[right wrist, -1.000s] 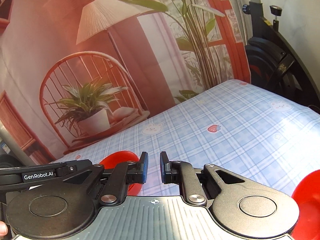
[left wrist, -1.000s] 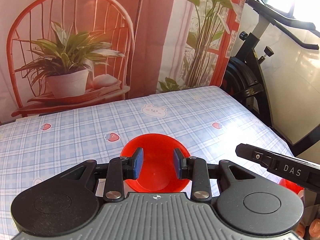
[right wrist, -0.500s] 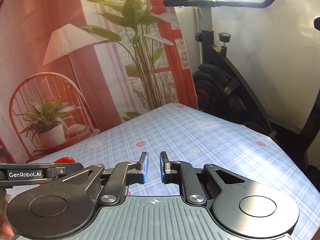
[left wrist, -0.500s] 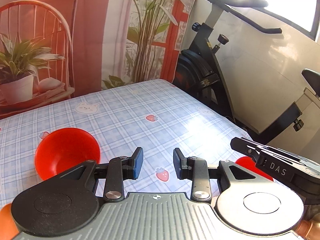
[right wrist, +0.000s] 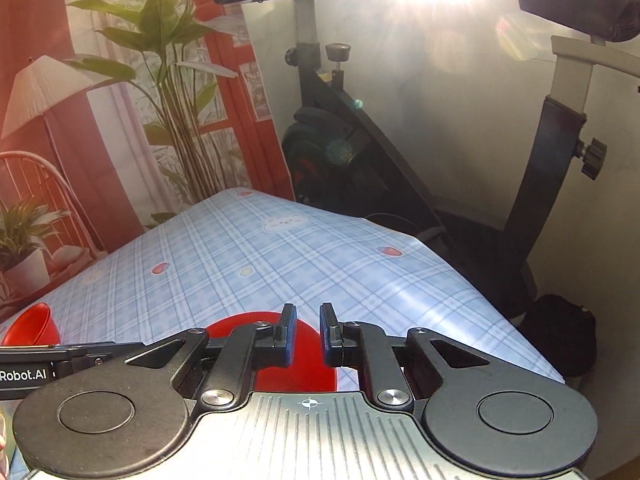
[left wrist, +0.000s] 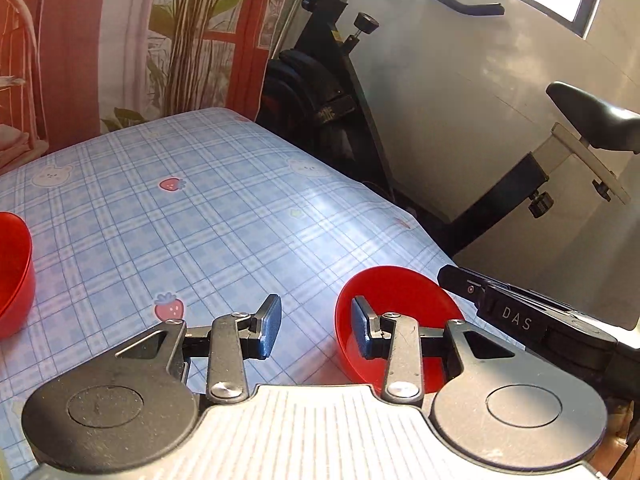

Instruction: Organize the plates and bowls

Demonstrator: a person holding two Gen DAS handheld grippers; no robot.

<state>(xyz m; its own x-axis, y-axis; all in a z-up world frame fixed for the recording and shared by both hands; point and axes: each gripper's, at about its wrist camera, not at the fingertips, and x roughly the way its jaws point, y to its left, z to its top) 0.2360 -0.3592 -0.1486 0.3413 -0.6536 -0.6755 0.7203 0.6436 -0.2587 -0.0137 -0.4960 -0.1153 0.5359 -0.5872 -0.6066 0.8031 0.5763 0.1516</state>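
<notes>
A small red bowl [left wrist: 396, 300] sits on the blue plaid tablecloth [left wrist: 200, 208] near the table's right edge. My left gripper [left wrist: 316, 330] is open, its right finger in front of that bowl, the left finger over bare cloth. A second red bowl [left wrist: 12, 272] sits at the left edge of the left wrist view. In the right wrist view the near red bowl [right wrist: 308, 344] lies just behind my right gripper [right wrist: 308, 330], whose jaws stand narrowly apart and hold nothing. The other bowl [right wrist: 34, 324] shows far left.
An exercise bike [left wrist: 340, 92] stands just beyond the table's right edge; it also shows in the right wrist view [right wrist: 360, 152]. A printed backdrop [right wrist: 120, 120] hangs behind the table. The right gripper's body [left wrist: 520, 320] is close beside my left gripper.
Both grippers have swung to the right, from the first red bowl toward the second bowl near the table's right edge. The jaw gaps look unchanged.
</notes>
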